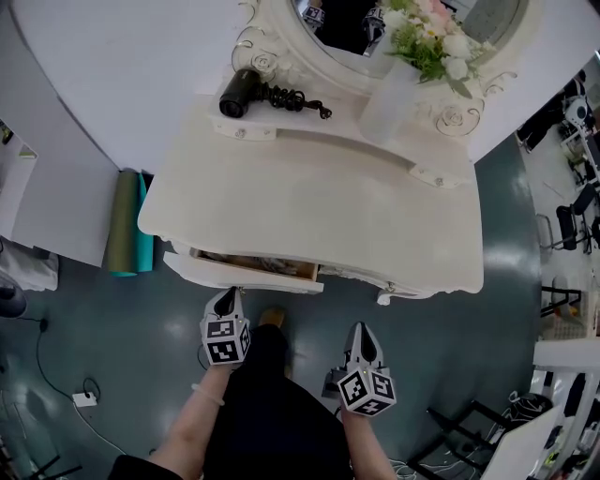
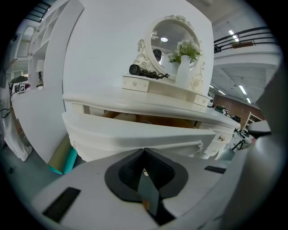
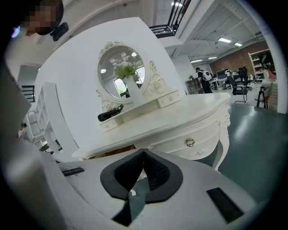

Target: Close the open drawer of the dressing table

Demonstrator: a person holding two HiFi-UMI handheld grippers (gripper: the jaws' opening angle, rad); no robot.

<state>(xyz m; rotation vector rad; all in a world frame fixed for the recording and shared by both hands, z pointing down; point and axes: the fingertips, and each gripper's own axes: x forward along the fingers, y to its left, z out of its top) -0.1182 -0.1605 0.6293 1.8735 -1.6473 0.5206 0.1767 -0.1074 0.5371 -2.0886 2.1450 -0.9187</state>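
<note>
The white dressing table [image 1: 309, 197] has its left drawer [image 1: 246, 270] pulled out a short way, with the brown inside showing. My left gripper [image 1: 226, 298] hangs just in front of that drawer front, apart from it, jaws shut on nothing. In the left gripper view the drawer front [image 2: 135, 134] fills the middle, right above the left gripper [image 2: 144, 151]. My right gripper [image 1: 360, 330] is lower and to the right, facing the closed right drawer, also shut and empty. The right gripper view shows that right drawer's knob [image 3: 191, 142] and the right gripper [image 3: 144, 152].
On the table's back shelf lie a black hair dryer [image 1: 246, 94] and a white vase of flowers [image 1: 389, 105] before the oval mirror [image 1: 375, 28]. Rolled green and teal mats [image 1: 127, 225] lean at the table's left. A cable and power strip [image 1: 84, 399] lie on the floor.
</note>
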